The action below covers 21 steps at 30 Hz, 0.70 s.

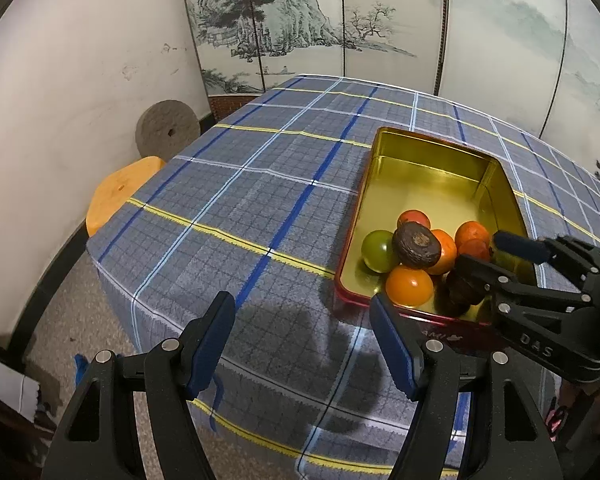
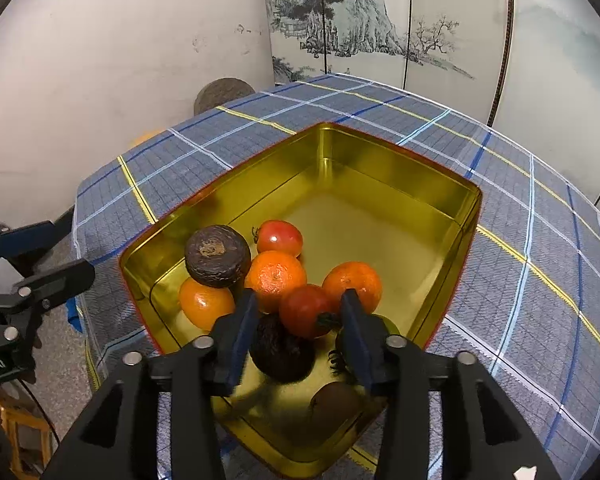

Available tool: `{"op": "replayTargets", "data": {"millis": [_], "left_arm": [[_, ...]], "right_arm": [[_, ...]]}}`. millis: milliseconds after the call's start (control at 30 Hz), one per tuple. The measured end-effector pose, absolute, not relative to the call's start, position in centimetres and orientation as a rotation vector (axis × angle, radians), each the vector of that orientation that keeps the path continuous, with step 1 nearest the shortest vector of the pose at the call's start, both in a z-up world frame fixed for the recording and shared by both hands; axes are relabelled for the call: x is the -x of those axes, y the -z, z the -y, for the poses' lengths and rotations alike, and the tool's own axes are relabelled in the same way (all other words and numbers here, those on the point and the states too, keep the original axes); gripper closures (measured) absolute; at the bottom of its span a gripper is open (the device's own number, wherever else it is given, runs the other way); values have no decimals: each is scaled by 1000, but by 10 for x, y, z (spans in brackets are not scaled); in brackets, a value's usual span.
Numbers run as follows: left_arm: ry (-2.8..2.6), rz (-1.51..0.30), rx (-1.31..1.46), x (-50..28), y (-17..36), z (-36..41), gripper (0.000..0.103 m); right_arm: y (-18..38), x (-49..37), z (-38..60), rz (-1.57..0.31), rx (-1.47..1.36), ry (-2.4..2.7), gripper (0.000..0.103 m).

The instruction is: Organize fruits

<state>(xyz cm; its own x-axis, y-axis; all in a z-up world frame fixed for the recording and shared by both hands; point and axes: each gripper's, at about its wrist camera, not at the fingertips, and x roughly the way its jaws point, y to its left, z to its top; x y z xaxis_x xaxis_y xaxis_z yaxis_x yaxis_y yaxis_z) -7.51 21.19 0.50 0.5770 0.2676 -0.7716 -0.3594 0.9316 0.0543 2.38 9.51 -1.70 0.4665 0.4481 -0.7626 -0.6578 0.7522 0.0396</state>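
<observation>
A gold tin (image 1: 432, 152) (image 2: 380, 168) stands on the blue plaid tablecloth (image 1: 240, 208) and holds several fruits bunched at its near end. Among them are a dark brown wrinkled fruit (image 1: 416, 244) (image 2: 217, 256), a green one (image 1: 378, 250), mandarins (image 2: 275, 276) and an orange one (image 1: 409, 285). My right gripper (image 2: 298, 306) (image 1: 482, 250) hangs over the pile, open. A red tomato (image 2: 304, 310) lies between its fingers with a gap to the left pad. My left gripper (image 1: 302, 304) (image 2: 66, 250) is open over bare cloth, left of the tin, with nothing in it.
A darker fruit (image 2: 282, 354) and a brown one (image 2: 334, 402) lie in the tin's near corner under the right gripper. An orange stool (image 1: 116, 196) and a grey stone disc (image 1: 168, 132) sit by the wall at left. A painted folding screen (image 1: 340, 20) stands behind the table.
</observation>
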Motion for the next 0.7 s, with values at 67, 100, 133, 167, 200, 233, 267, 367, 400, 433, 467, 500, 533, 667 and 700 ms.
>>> {"op": "replayTargets", "data": {"millis": [67,100,133,167,200,233,267,367,400,433,467,500,533,667,700], "left_arm": [[-368,-880,107,78,-7,-209,33],[-368,-878,105,79,-8,-207,33],[-367,-876,105,79,-8,-206,33],[-366,-874,103,81,-10,-204,33],[-367,-871,101,82,-10,-203,33],[-369,-869,99,83,-11,-202,33],[-370,-867,97,84,-12,-200,33],[-371,-866,92,86,-13,-196,33],[-370,-865,90,86,-14,-195,33],[-369,-863,88,87,-14,-193,33],[-368,-861,86,88,-15,-191,33],[-367,-858,82,89,-16,-189,33],[-366,-858,79,90,-16,-187,33],[-359,-856,71,91,-16,-177,33],[-357,-856,69,92,-16,-175,33]], "right_arm": [[11,-20,-93,-829,268,-688,47],[7,-17,-92,-817,260,-688,45],[4,-15,-90,-811,256,-689,41],[1,-13,-89,-808,253,-688,38],[-2,-10,-88,-803,249,-687,34],[-5,-7,-86,-796,244,-685,29],[-8,-5,-83,-792,241,-684,26],[-17,5,-74,-777,225,-665,11],[-18,6,-71,-778,217,-658,8],[-20,8,-67,-781,204,-647,6],[-22,10,-63,-783,194,-639,4],[-23,13,-58,-788,179,-624,1],[-23,13,-55,-791,174,-612,1],[-21,22,-43,-806,176,-560,1],[-20,25,-40,-809,180,-548,1]]}}
